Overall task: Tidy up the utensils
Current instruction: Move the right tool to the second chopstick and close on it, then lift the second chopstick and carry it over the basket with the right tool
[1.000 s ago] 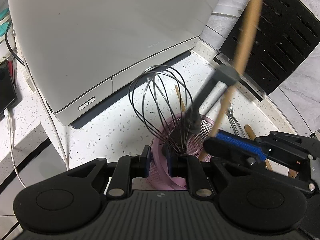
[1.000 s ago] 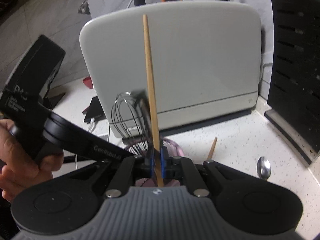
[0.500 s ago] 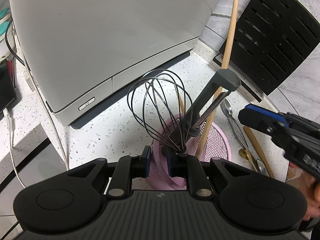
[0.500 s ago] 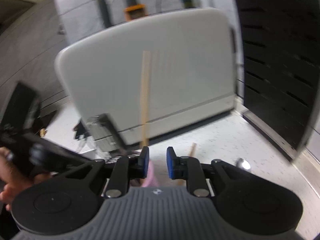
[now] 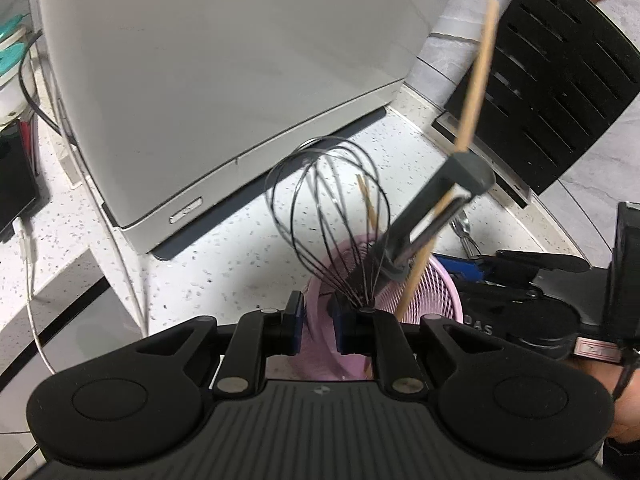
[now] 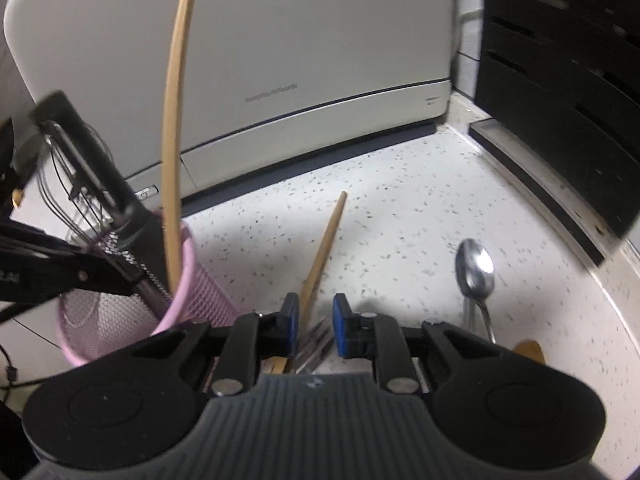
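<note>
Holder (image 5: 432, 296): 1 whisk (image 5: 332, 208), 1 chopstick (image 5: 472, 92) | left tool (image 5: 318, 316) clamps holder rim | right tool (image 6: 314, 318) parted, empty

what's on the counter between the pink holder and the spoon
In the right wrist view, a wooden chopstick lies between the pink holder and the spoon, on the speckled counter. The right gripper sits over its near end.

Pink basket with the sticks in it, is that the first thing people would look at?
Yes, the pink basket pops out against the white speckled counter, in front of the big white appliance. A wire whisk, a dark-handled tool and a long wooden chopstick poke out of it. To its right, a shiny spoon and another chopstick lie loose.
</note>
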The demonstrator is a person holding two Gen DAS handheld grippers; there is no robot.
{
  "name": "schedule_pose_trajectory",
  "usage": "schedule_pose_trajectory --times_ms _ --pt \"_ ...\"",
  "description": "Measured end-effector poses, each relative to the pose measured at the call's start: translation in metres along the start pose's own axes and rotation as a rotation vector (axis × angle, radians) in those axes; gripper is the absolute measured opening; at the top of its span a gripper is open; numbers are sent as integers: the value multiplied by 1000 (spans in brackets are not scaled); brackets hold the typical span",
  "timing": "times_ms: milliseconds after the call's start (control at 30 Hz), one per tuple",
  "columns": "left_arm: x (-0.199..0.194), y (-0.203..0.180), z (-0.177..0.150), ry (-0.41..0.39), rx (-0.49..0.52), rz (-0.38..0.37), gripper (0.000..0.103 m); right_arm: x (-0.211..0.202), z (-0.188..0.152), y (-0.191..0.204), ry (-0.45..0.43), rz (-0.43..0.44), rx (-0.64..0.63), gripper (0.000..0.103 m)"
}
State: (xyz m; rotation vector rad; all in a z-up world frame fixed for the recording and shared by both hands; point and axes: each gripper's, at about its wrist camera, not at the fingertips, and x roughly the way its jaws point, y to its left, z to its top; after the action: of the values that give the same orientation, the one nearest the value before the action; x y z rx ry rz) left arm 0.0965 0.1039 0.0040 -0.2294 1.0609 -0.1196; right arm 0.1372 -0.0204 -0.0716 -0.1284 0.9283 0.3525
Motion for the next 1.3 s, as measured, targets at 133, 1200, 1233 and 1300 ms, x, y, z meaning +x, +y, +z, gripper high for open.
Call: schedule_pose_trajectory --times_ms 133,1200,1233,1300 --pt "-1 5 0 -1 -10 -6 15 14 8 5 46 -3 -20 17" --pt "-6 14 0 -1 -22 -24 16 -65 5 -2 -167 14 89 2" --pt "-6 14 0 -2 -22 -24 16 -74 4 -1 -191 16 94 2" --pt "-6 13 -1 -2 -22 -21 16 -95 0 -1 -245 20 93 2"
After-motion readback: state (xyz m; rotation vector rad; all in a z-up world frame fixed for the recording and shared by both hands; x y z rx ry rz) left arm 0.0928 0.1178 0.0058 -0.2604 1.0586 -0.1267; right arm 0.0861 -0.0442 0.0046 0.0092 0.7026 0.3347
